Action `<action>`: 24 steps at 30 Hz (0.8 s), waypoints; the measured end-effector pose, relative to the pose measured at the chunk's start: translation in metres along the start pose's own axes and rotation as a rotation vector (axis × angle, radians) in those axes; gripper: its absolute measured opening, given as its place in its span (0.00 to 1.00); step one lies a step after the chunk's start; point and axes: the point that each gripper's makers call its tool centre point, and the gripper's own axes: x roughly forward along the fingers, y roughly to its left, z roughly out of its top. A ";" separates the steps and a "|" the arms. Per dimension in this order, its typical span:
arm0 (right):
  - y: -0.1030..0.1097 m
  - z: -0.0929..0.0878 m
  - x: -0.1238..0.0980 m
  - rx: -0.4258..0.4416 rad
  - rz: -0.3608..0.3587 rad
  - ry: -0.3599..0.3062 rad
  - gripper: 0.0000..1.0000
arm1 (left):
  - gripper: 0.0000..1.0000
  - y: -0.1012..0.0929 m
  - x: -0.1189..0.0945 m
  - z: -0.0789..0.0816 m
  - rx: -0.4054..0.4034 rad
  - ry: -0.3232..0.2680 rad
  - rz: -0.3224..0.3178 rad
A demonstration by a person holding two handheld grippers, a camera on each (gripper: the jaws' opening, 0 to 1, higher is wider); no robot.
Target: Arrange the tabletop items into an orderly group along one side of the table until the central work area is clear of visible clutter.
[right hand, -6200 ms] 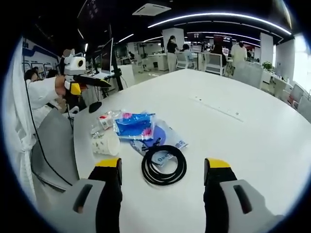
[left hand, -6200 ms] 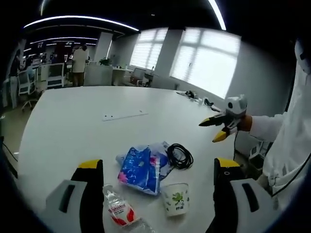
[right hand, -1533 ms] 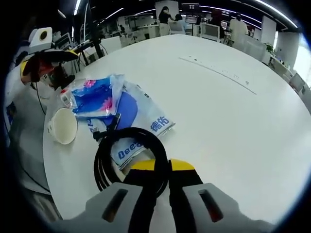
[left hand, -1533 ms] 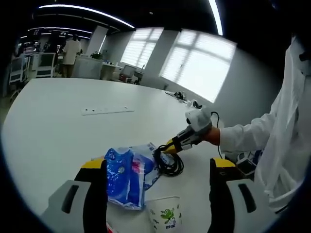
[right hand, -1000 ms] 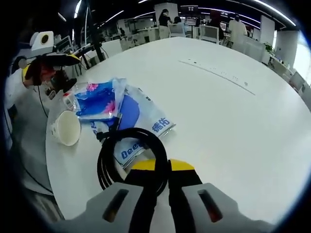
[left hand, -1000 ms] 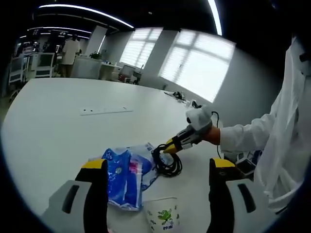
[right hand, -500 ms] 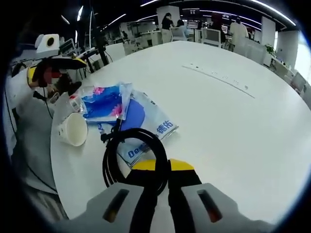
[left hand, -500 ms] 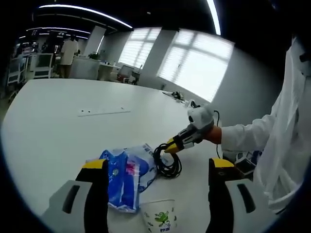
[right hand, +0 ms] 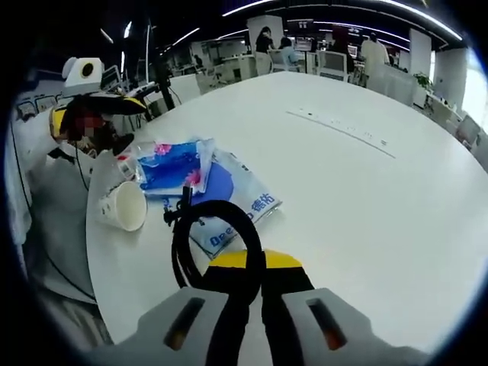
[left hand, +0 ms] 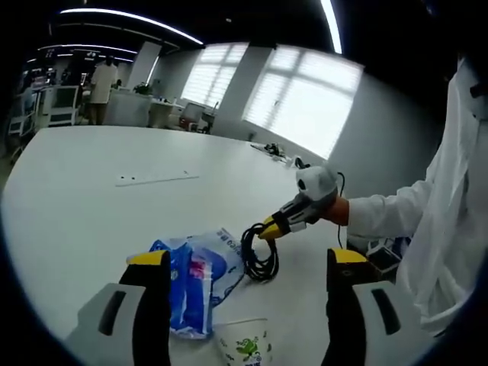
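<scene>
**Coiled cable pinched in my right jaws; soft packs and cup wait near the table's edge**

My right gripper (right hand: 245, 268) has its jaws closed on the black coiled cable (right hand: 207, 242), pinching one side of the loop. In the left gripper view the coil (left hand: 258, 250) hangs from the yellow tips with its lower turns at or just above the white table (left hand: 84, 198); I cannot tell if they touch. I judge it light and floppy, so one strand gripped may let the turns sag and spread; pinching across several turns is safer.

My left gripper (left hand: 242, 284) stands with jaws wide apart, holding nothing, over the blue printed plastic packs (left hand: 192, 278) and the white paper cup with a green print (left hand: 245, 349), all close to the table's near edge on my side. The packs (right hand: 200, 177) look soft and slippery, best taken at an edge fold. The cup (right hand: 124, 206) lies on its side beside them, light and crushable; I would take it by the rim gently.
</scene>
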 end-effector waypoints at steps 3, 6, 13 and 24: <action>0.004 0.001 -0.002 -0.002 0.016 -0.006 0.00 | 0.85 -0.003 0.002 0.001 0.003 -0.002 -0.008; 0.006 0.001 -0.005 -0.012 0.018 -0.004 0.00 | 0.84 -0.005 0.004 0.002 0.008 0.001 -0.013; 0.006 0.012 -0.021 -0.010 0.011 -0.039 0.00 | 0.82 -0.008 0.007 0.011 0.024 -0.005 -0.012; -0.002 0.037 -0.050 -0.014 -0.037 -0.110 0.00 | 0.78 -0.018 0.020 0.026 0.074 -0.001 -0.032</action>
